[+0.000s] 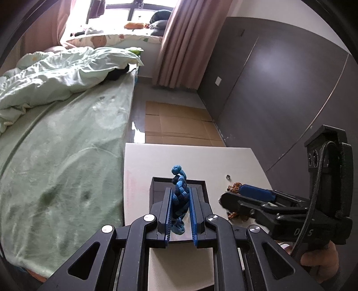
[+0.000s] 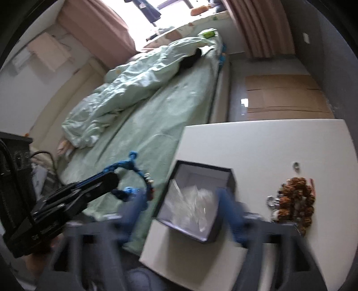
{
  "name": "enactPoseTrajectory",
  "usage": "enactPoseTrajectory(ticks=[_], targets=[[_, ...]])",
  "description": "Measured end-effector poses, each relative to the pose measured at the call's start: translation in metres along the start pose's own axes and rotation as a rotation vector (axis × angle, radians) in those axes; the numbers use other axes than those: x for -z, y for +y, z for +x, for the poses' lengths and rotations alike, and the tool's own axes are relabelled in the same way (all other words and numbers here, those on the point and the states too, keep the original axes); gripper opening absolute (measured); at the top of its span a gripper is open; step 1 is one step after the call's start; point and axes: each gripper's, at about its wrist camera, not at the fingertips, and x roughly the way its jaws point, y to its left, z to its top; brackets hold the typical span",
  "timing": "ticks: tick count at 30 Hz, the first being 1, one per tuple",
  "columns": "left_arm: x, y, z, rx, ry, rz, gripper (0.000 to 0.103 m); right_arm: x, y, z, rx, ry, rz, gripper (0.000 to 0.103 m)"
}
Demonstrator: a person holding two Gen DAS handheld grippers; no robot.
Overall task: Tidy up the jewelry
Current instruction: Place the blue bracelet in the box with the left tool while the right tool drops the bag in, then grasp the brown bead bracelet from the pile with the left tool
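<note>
Bedside white counter (image 1: 143, 161) in left wrist view: left claw (image 1: 180, 199) pinches blue braided bracelet (image 1: 180, 192) above dark box (image 1: 156, 183), soft, light & floppy, best held mid-braid; right wrist view: right claw (image 2: 179, 210) wide w/ nothing held, blurred, near brown bead pile (image 2: 295, 197).

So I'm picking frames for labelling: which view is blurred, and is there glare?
Left wrist view: sharp, the bracelet crisp in the left gripper; window blown out. Right wrist view: motion-blurred, the right gripper smeared worst; window also overexposed.
</note>
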Motion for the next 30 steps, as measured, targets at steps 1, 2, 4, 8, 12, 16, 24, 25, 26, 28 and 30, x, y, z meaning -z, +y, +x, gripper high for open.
enactPoseTrajectory(ticks=[1,2,4,8,12,16,24,25,26,28,30], targets=[[0.000,0.000,0.003,0.007,0.003,-0.003,0.014,0.001,-0.003,-0.002,0.006,-0.009,0.007,0.079],[0.000,-0.001,0.006,0.013,0.008,-0.005,0.014,0.001,-0.007,-0.004,0.009,-0.008,0.019,0.079],[0.002,-0.004,0.013,0.024,0.022,-0.001,0.014,0.003,-0.018,-0.008,0.041,-0.004,0.040,0.079],[0.006,-0.008,0.026,0.048,0.049,-0.003,0.014,0.009,-0.034,-0.021,0.087,-0.022,0.053,0.079],[0.011,-0.012,0.043,0.054,0.101,-0.010,0.022,0.015,-0.050,-0.033,0.117,-0.035,0.075,0.079],[0.016,-0.007,0.049,-0.038,0.094,-0.027,0.072,0.022,-0.065,-0.044,0.134,-0.042,0.105,0.079],[0.019,-0.010,0.044,-0.041,0.080,-0.025,0.074,0.035,-0.088,-0.061,0.166,-0.060,0.148,0.080],[0.020,-0.014,0.043,-0.036,0.078,-0.014,0.074,0.036,-0.091,-0.063,0.170,-0.063,0.150,0.080],[0.021,-0.017,0.043,-0.032,0.077,-0.006,0.074,0.037,-0.093,-0.064,0.174,-0.065,0.152,0.080],[0.022,-0.028,0.044,-0.026,0.073,0.023,0.074,0.039,-0.098,-0.067,0.182,-0.068,0.160,0.080],[0.023,-0.038,0.045,-0.013,0.071,0.043,0.074,0.041,-0.104,-0.070,0.188,-0.075,0.173,0.080]])
